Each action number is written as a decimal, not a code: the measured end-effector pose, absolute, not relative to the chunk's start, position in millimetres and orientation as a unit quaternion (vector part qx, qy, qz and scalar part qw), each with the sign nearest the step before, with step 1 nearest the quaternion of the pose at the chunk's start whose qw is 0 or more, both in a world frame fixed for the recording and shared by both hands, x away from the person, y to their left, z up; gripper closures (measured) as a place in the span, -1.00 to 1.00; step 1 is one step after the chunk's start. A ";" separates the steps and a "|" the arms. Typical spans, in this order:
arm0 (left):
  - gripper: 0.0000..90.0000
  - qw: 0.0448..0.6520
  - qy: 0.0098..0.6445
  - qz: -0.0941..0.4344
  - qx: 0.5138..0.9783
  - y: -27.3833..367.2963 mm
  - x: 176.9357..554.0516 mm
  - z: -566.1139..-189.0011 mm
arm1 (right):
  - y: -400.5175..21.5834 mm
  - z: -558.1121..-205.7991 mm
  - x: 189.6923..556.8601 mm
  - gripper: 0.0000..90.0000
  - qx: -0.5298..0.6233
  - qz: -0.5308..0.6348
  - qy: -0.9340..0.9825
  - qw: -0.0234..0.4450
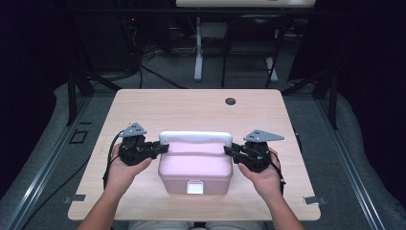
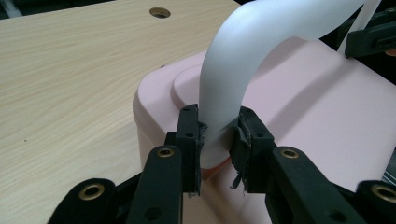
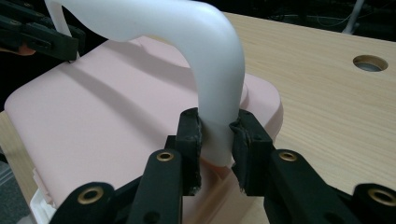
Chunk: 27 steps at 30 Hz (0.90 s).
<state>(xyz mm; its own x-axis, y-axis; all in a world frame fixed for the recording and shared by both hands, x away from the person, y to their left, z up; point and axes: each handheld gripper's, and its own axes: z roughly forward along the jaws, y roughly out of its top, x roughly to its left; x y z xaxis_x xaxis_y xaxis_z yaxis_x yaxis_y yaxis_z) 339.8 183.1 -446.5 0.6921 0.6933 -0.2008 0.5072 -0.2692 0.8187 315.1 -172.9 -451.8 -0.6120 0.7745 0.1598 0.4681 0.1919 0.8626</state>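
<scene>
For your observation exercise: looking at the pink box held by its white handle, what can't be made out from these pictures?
- pink box contents: the closed lid hides them, every view.
- white handle pivots: the left gripper and right gripper jaws cover them.
- white latch: too small, high view.

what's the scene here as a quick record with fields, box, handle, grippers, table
box: pink box, lid shut, near the table's front edge
handle: white handle raised over the lid
latch: white latch on the front wall
left gripper: left gripper shut on the handle's left leg, low near the pivot
right gripper: right gripper shut on the handle's right leg, low near the pivot
table: light wood table, round hole near the far edge
</scene>
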 end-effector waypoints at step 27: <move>0.34 0.482 0.371 0.128 0.784 202.0 329.4 -427.1 | -175.8 -442.6 320.0 0.63 0.413 0.509 0.740 0.154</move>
<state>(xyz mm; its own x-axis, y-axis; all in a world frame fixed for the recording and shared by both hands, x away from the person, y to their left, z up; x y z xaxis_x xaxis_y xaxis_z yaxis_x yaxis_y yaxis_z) 329.4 202.0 -427.1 0.6920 0.7044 -0.1577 0.4587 -0.2605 0.8495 320.0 -175.8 -442.6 -0.6122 0.7670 0.1919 0.4536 0.1419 0.8799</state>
